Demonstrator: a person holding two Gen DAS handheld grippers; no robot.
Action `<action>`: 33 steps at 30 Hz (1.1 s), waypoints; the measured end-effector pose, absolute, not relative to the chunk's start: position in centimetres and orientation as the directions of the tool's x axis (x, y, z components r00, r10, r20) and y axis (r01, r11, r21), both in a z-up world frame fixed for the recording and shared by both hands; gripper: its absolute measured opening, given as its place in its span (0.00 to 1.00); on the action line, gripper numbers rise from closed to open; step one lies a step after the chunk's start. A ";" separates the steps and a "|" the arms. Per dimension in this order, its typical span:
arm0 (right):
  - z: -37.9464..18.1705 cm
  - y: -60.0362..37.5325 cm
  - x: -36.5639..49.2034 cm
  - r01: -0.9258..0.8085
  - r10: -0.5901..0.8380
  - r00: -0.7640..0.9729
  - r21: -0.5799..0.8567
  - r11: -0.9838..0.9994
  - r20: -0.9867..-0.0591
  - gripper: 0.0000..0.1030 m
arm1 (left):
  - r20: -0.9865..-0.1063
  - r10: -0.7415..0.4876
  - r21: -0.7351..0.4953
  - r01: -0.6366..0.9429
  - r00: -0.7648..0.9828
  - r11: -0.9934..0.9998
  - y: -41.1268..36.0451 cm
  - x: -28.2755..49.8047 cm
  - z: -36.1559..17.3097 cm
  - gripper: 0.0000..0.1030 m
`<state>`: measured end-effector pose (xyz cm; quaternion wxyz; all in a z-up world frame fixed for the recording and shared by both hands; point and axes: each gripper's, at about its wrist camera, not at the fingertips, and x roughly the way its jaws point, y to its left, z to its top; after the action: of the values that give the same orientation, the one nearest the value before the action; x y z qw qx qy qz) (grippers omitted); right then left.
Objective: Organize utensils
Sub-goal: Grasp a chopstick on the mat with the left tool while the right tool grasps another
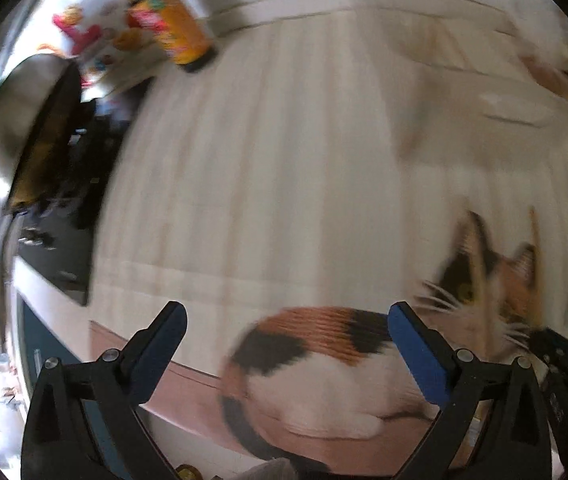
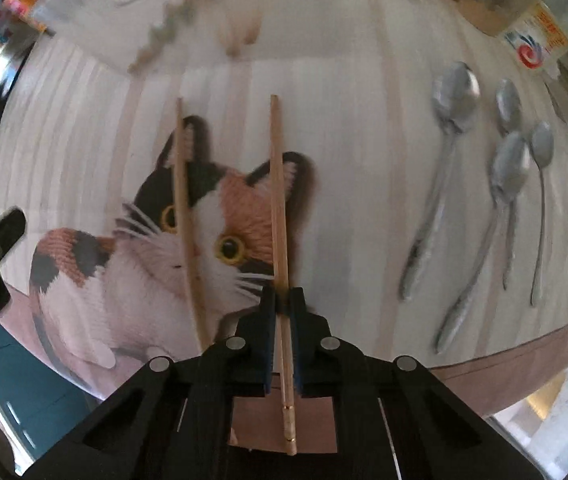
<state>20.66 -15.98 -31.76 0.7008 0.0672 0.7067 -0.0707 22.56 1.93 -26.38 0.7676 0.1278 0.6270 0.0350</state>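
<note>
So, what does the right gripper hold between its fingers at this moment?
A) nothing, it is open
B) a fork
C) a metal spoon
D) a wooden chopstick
D: in the right wrist view the right gripper is shut on one wooden chopstick, while the spoons lie apart on the mat.

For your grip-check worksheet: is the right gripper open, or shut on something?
Shut: the right gripper pinches a wooden chopstick between its fingers; no gap shows.

My left black plastic gripper (image 1: 287, 320) carries blue padded fingers (image 1: 416, 350) and round silver screws; my right black plastic gripper (image 2: 282, 304) matches, triangular cut-outs low in frame
</note>
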 end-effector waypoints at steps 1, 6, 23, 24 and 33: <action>-31.8 -16.8 20.3 0.212 -0.010 -0.010 -0.012 0.977 -1.000 0.07 | -0.965 0.183 0.209 0.129 0.190 0.969 1.0 22.3 -26.6 1.00; -31.8 -20.4 18.6 0.284 -0.029 -0.021 -0.033 0.958 -0.999 0.07 | -0.997 0.048 0.063 0.243 0.068 0.968 -3.5 21.7 -28.3 0.90; -31.8 -25.7 14.6 0.406 0.053 0.008 0.052 0.912 -0.999 0.07 | -0.998 0.070 0.067 0.315 0.002 0.947 -3.4 21.4 -30.8 0.04; -31.6 -23.9 15.0 0.406 0.066 0.009 0.064 0.912 -0.998 0.07 | -0.997 0.072 0.069 0.310 0.001 0.948 -2.8 21.3 -30.8 0.04; -31.8 -20.3 15.8 0.282 0.046 0.001 0.044 0.958 -0.999 0.07 | -0.996 0.084 0.081 0.291 0.004 0.953 -1.6 20.7 -30.1 0.04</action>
<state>15.79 -20.26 -31.76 0.6977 0.1167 0.7017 -0.0845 20.66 -1.61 -30.10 0.6960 0.1334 0.7016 -0.0743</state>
